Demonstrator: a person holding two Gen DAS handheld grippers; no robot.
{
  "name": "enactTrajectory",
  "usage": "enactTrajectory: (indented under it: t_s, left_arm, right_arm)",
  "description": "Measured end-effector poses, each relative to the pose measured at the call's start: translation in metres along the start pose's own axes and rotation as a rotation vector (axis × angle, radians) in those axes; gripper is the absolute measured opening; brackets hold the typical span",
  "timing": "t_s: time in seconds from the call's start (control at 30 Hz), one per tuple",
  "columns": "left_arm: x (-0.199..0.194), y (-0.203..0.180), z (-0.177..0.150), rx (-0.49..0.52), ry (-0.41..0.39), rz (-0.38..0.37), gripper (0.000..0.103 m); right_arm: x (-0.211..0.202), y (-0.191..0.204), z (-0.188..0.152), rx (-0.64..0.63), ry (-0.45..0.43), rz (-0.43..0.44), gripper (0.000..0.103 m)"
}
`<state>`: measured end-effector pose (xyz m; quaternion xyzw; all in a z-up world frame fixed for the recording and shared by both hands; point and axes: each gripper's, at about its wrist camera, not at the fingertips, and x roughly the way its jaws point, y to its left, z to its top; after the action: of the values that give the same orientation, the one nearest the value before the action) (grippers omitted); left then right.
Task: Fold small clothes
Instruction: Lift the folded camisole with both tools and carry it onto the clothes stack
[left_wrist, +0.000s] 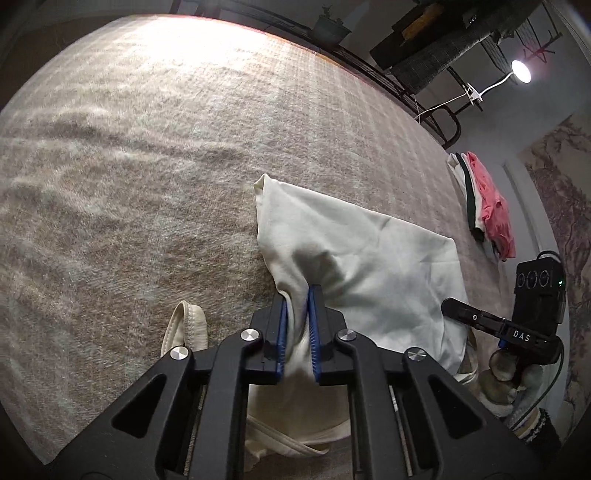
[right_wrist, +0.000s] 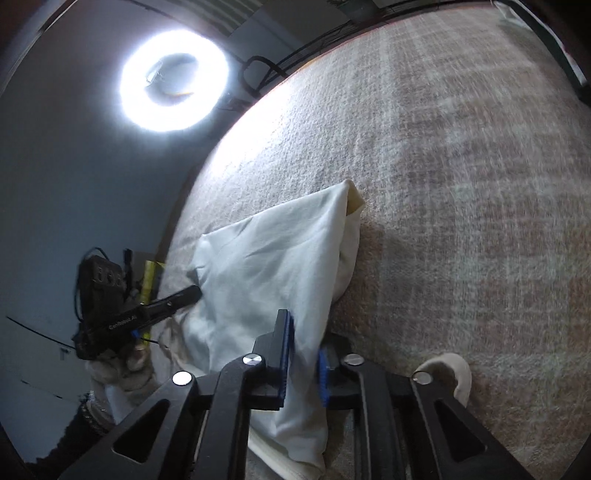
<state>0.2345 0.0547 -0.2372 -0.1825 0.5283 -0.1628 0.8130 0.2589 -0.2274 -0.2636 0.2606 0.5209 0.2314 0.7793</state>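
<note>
A small cream-white garment (left_wrist: 354, 258) lies partly lifted on a beige fuzzy blanket (left_wrist: 147, 166). My left gripper (left_wrist: 298, 295) is shut on a bunched edge of it between its blue pads. In the right wrist view my right gripper (right_wrist: 304, 332) is shut on another edge of the same garment (right_wrist: 266, 266), which drapes away from both grippers. The right gripper also shows in the left wrist view (left_wrist: 480, 317) at the garment's far side, and the left gripper shows in the right wrist view (right_wrist: 162, 306). A ribbed strap (left_wrist: 184, 328) lies loose beside the left fingers.
A stack of folded clothes (left_wrist: 484, 206), pink on top, sits at the blanket's right edge. A black metal rack (left_wrist: 424, 107) stands behind the blanket. A bright ring light (right_wrist: 173, 77) and a lamp (left_wrist: 521, 70) shine beyond the edges.
</note>
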Motion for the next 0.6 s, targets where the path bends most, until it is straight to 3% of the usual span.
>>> enactTrajectory:
  t_s: [0.2, 0.6]
  left_arm:
    - [-0.013, -0.017, 0.000, 0.065, -0.060, 0.041, 0.006]
    - [-0.029, -0.047, 0.002, 0.128, -0.117, 0.039, 0.005]
  right_arm:
    - [-0.002, 0.028, -0.002, -0.083, -0.017, -0.100, 0.006]
    - [-0.032, 0.058, -0.002, -0.156, -0.089, -0.145, 0.005]
